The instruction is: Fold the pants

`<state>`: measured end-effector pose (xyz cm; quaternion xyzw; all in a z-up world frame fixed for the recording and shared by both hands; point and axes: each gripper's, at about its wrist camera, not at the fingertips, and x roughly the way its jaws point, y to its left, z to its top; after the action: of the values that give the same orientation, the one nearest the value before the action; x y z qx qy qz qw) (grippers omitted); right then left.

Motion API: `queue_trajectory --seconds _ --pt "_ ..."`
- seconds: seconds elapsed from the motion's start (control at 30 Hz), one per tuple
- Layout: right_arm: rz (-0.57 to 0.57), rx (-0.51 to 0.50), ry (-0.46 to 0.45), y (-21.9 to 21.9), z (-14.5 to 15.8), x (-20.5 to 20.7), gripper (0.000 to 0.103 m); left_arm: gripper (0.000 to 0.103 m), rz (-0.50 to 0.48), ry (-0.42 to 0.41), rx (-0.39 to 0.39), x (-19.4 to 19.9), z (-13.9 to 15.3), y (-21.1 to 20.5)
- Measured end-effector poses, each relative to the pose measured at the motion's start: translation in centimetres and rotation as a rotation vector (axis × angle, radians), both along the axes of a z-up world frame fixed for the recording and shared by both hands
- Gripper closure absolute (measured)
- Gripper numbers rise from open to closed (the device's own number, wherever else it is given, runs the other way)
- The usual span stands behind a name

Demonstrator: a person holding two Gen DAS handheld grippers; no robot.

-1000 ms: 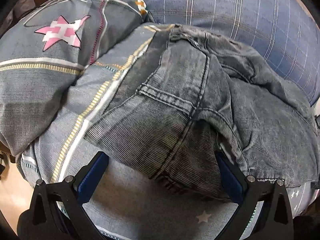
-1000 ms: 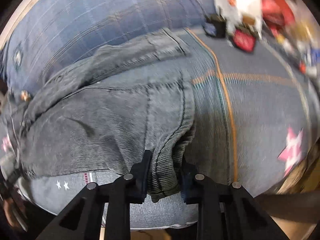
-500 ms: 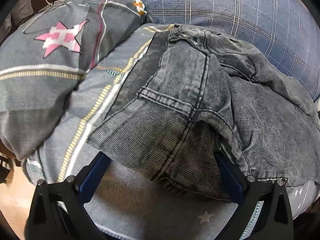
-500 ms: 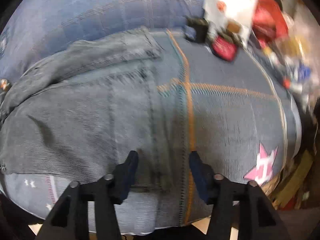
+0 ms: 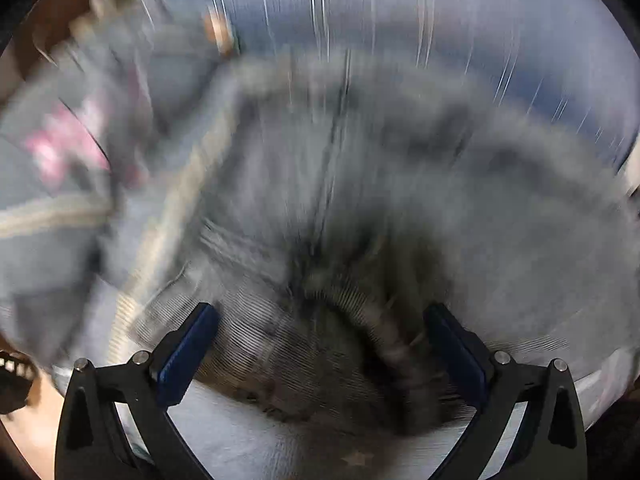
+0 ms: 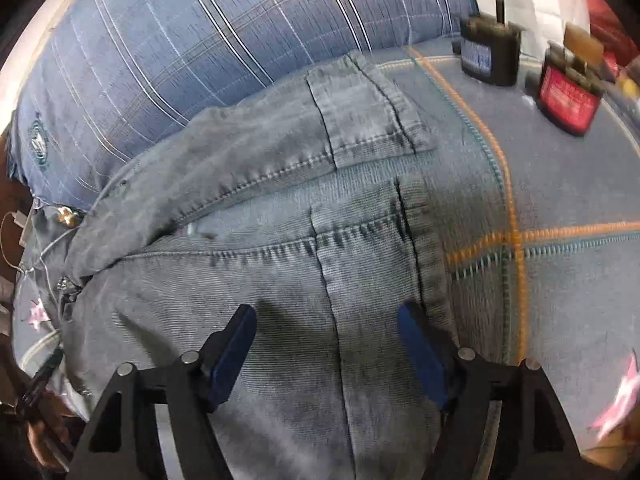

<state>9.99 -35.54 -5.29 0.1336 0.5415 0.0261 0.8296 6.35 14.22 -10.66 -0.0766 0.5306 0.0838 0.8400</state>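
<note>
Blue plaid pillow (image 6: 192, 40), grey bedcover (image 6: 560, 184) with orange stitching, pink star (image 6: 618, 400), two boxy devices (image 6: 490, 54) behind

Right of the folded pants (image 6: 304, 280) the bed cover (image 6: 560, 184) lay bare; two small boxes (image 6: 490, 54) and the plaid pillow (image 6: 180, 52) blocked the far side.

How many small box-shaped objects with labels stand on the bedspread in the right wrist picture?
2. A dark box with a blue label stands near the top right; a box with a red label stands just right of it. Others may be hidden past the frame edge.
</note>
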Motion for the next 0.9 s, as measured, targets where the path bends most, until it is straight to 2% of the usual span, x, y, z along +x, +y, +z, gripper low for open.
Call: queue_trajectory --seconds 0.03,0.07,0.13,0.2,0.3,0.37,0.53,0.63,0.7,0.9 --pt "0.014 -0.024 0.023 0.7 0.3 0.3 0.023 0.000 0.017 -0.037 0.002 -0.3 0.6 0.3" --pt "0.028 -0.042 0.042 1.1 0.8 0.2 0.023 0.000 0.029 -0.025 0.005 -0.3 1.3 0.5" --pt "0.047 -0.051 -0.032 1.2 2.9 0.2 0.023 0.000 0.011 -0.066 -0.007 0.1 3.5 0.7" --pt "0.039 -0.066 -0.064 0.8 4.5 1.0 0.023 0.000 -0.006 -0.141 0.039 0.8 6.1 0.9" --pt "0.009 -0.082 -0.062 -0.8 5.5 3.6 0.023 0.000 -0.022 -0.180 0.033 3.7 8.1 2.2" --pt "-0.001 -0.086 -0.047 -1.9 5.3 5.8 0.023 0.000 -0.013 -0.181 -0.002 6.1 8.6 3.3" --pt "-0.052 -0.042 -0.016 -4.4 5.2 11.3 0.023 0.000 -0.019 -0.118 -0.092 13.5 7.5 4.9" --pt "-0.066 -0.017 0.016 -5.2 4.5 15.2 0.023 0.000 -0.006 -0.097 -0.109 16.7 6.4 5.6" --pt "-0.064 -0.035 0.036 -5.3 3.5 17.4 0.023 0.000 0.009 -0.085 -0.122 18.7 5.9 6.4" --pt "-0.064 -0.036 0.060 -5.7 2.1 20.1 0.023 0.000 0.035 -0.042 -0.140 22.9 4.4 7.7"
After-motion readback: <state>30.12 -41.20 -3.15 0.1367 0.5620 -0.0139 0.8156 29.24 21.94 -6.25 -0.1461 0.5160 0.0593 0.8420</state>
